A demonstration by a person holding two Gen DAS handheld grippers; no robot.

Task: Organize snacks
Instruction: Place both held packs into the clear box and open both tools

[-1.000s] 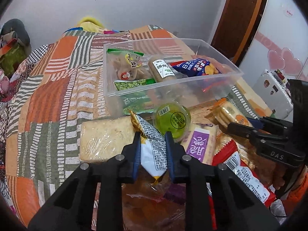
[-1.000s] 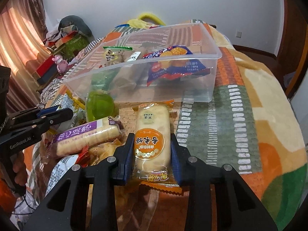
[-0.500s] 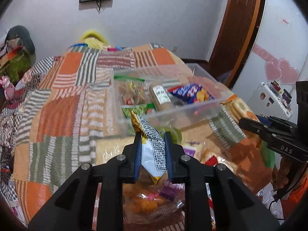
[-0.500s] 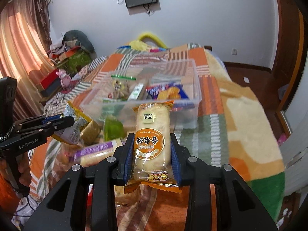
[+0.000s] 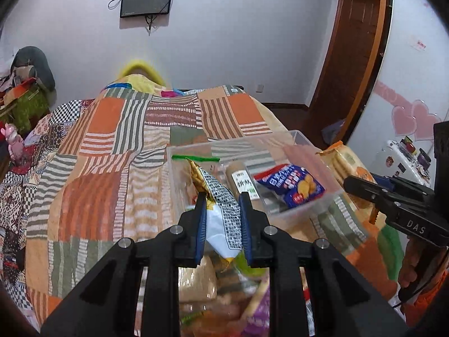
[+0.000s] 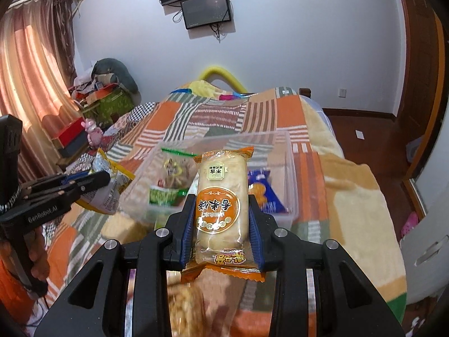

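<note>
My left gripper is shut on a white and yellow snack packet and holds it in the air in front of a clear plastic bin. My right gripper is shut on an orange rice cracker pack, also lifted, near the bin. The bin holds a blue chip bag, a brown roll and a green-topped bag. The left gripper also shows in the right wrist view, and the right gripper in the left wrist view.
The bin sits on a patchwork blanket on a bed. Several loose snacks lie below my grippers, blurred. A wooden door and a white fridge are at the right. Boxes and curtains are at the left.
Both grippers have risen with their packs, away from the snack pile. The bin now sits lower and further off in both views.
</note>
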